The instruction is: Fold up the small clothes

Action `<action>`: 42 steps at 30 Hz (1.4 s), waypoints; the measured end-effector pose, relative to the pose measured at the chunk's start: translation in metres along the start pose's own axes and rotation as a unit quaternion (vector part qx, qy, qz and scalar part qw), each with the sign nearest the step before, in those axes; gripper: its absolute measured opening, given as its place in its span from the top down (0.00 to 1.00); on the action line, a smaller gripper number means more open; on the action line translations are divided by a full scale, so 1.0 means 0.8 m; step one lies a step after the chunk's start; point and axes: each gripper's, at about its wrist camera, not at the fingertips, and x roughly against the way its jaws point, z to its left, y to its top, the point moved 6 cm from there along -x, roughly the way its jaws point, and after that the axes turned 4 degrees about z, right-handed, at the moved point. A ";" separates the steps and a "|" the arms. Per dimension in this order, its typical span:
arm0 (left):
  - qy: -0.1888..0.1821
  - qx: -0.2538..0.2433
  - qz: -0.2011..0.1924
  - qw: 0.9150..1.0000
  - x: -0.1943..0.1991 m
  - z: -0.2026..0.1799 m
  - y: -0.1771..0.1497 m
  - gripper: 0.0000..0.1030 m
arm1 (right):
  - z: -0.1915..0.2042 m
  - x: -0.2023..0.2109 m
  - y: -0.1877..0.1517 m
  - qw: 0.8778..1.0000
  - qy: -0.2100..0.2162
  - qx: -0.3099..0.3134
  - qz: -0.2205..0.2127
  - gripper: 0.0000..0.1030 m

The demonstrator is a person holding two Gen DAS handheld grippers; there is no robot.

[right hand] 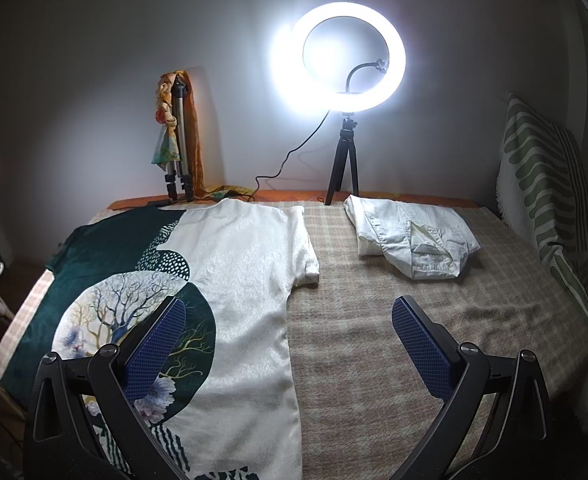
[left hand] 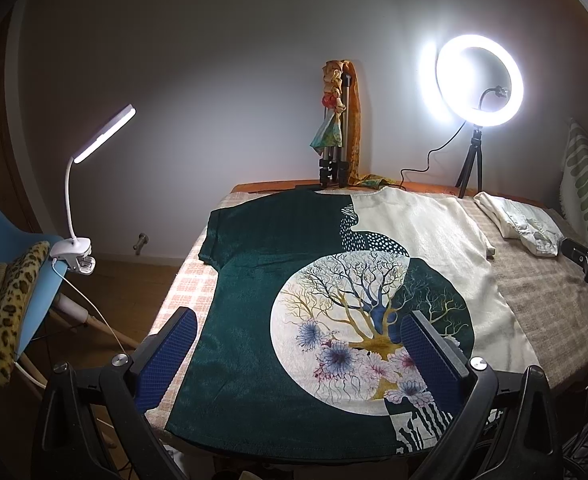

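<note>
A: Which step is this, would you say?

B: The start of a fold, I think. The T-shirt (left hand: pixel 254 312) lies spread flat and face up on the tabletop (right hand: pixel 433 320), nothing doubled over yet. Both claws hang above its near hem with nothing in them.

A: Their state?

B: The left claw (left hand: pixel 297 344) has its blue pads wide apart, over the lower centre of the left wrist frame, above the dark green half and the round tree print. The right claw (right hand: pixel 290 340) is just as spread, in the lower middle of the right wrist frame, straddling the shirt's cream side edge and the bare checked cloth.

A: So what does the next move need?

B: Likely each claw comes down to pinch an edge or corner of the fabric, thin layers only, without catching the cloth underneath.

A: How does the shirt look?

B: Half dark green, half cream, short sleeves out to both sides, collar toward the top of the frame. It fills the left and centre; a crumpled pale garment (right hand: pixel 409 240) sits well apart at upper right.
</note>
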 end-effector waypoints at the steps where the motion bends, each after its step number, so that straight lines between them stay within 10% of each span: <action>1: 0.000 0.000 0.001 1.000 0.000 0.000 0.000 0.00 | 0.000 0.000 0.000 1.000 0.000 0.000 0.000 0.00; 34: 0.005 0.012 0.018 1.000 -0.007 0.030 -0.015 0.01 | 0.022 -0.013 0.000 1.000 0.018 0.010 0.012 0.00; 42: -0.046 0.056 0.035 0.997 -0.017 0.089 -0.043 0.24 | 0.077 -0.029 0.018 0.995 0.086 0.054 0.025 0.00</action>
